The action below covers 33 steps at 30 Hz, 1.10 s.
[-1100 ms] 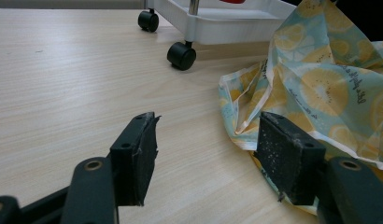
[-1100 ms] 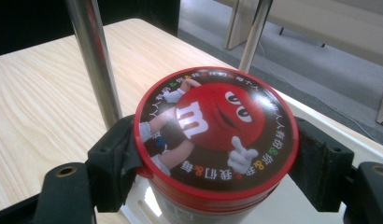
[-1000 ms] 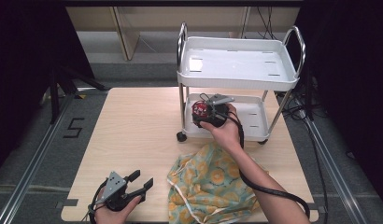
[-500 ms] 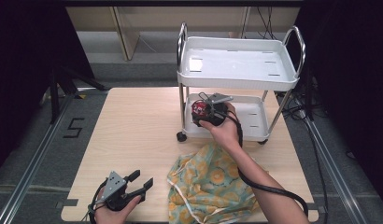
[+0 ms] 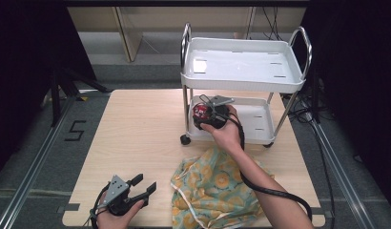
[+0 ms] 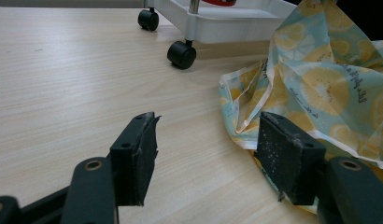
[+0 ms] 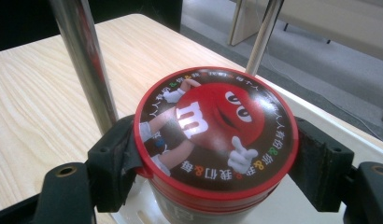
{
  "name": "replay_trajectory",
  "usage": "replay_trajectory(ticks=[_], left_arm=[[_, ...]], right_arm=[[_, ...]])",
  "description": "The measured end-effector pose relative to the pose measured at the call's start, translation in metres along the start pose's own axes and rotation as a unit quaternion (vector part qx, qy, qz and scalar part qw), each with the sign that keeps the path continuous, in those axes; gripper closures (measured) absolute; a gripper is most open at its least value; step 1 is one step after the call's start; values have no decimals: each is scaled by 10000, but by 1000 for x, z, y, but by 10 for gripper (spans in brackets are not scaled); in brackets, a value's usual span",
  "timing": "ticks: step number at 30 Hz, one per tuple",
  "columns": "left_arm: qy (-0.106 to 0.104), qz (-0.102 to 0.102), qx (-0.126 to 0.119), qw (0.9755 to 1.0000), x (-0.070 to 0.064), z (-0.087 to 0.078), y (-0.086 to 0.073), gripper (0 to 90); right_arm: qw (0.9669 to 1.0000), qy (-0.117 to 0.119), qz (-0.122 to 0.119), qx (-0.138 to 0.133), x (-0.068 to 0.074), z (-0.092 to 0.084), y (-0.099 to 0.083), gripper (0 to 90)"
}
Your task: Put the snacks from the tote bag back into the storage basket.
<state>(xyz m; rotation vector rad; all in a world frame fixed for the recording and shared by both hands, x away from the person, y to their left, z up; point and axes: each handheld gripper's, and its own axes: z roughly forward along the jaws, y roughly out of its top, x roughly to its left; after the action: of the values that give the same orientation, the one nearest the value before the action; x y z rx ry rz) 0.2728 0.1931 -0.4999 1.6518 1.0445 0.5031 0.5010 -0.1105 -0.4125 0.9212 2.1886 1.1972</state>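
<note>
The right gripper (image 7: 213, 158) clamps a round candy tub (image 7: 215, 140) by its sides, both black jaws pressed against the red-rimmed lid with its cartoon candy figure, at the lower shelf (image 5: 251, 125) of a small white cart (image 5: 241, 71) that stands on the far side of the wooden counter (image 5: 136, 129); whether the tub rests on the shelf or hangs just above it is hard to tell. Two chrome posts (image 7: 84, 60) of the cart rise just behind the tub. Near the front edge of the counter, the left gripper (image 5: 145, 186) lies low in the person's hand with its jaws spread wide and nothing between them. Just to its right sits a crumpled cloth (image 6: 329, 79) printed with lemon slices, near a black caster (image 6: 181, 54) of the cart.
</note>
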Motion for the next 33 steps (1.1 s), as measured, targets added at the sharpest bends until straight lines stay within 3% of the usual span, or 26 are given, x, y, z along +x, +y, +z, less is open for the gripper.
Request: replay_trajectory(ticks=[3,4,6,7,9,10,11,12,14,16,22,25,26,29,32,33], left_arm=[[3,-24,-8,10000,0,0,0,375],[6,3,14,10000,0,0,0,375],[-1,-47,-27,10000,-1,0,0,375],[2,5,1,10000,0,0,0,375],[3,1,4,10000,0,0,0,375],[3,0,5,10000,0,0,0,375],[2,-1,2,10000,0,0,0,375],[2,-1,2,10000,0,0,0,375],[1,-2,4,10000,0,0,0,375],[-1,-2,1,10000,0,0,0,375],[-2,2,3,10000,0,0,0,375],[0,0,2,10000,0,0,0,375],[1,3,-1,10000,0,0,0,375],[3,-3,-2,10000,0,0,0,375],[1,1,0,10000,0,0,0,375],[2,0,0,10000,0,0,0,375]], right_arm=[[10000,-19,78,12,1,0,1,261],[9999,108,60,-17,0,0,1,261],[9999,113,12,0,0,1,2,261],[10000,-16,49,28,1,2,1,261],[10000,-59,-33,40,-1,2,1,261],[10000,64,-42,29,-1,3,1,261],[9994,-227,-83,267,-3,2,-1,261],[9993,-187,-155,270,-5,3,-1,261],[9992,-249,-34,301,-3,4,-2,261],[9991,-173,-171,336,-5,6,-2,261],[9991,-253,-45,333,-3,8,-4,261],[9991,-210,-170,323,-4,10,-4,262],[9990,-252,-49,377,-2,10,-4,261],[9989,-186,-170,383,-2,11,-5,261],[9989,-275,-192,338,-1,14,-7,261],[9988,-189,-204,395,-2,12,-7,261]])
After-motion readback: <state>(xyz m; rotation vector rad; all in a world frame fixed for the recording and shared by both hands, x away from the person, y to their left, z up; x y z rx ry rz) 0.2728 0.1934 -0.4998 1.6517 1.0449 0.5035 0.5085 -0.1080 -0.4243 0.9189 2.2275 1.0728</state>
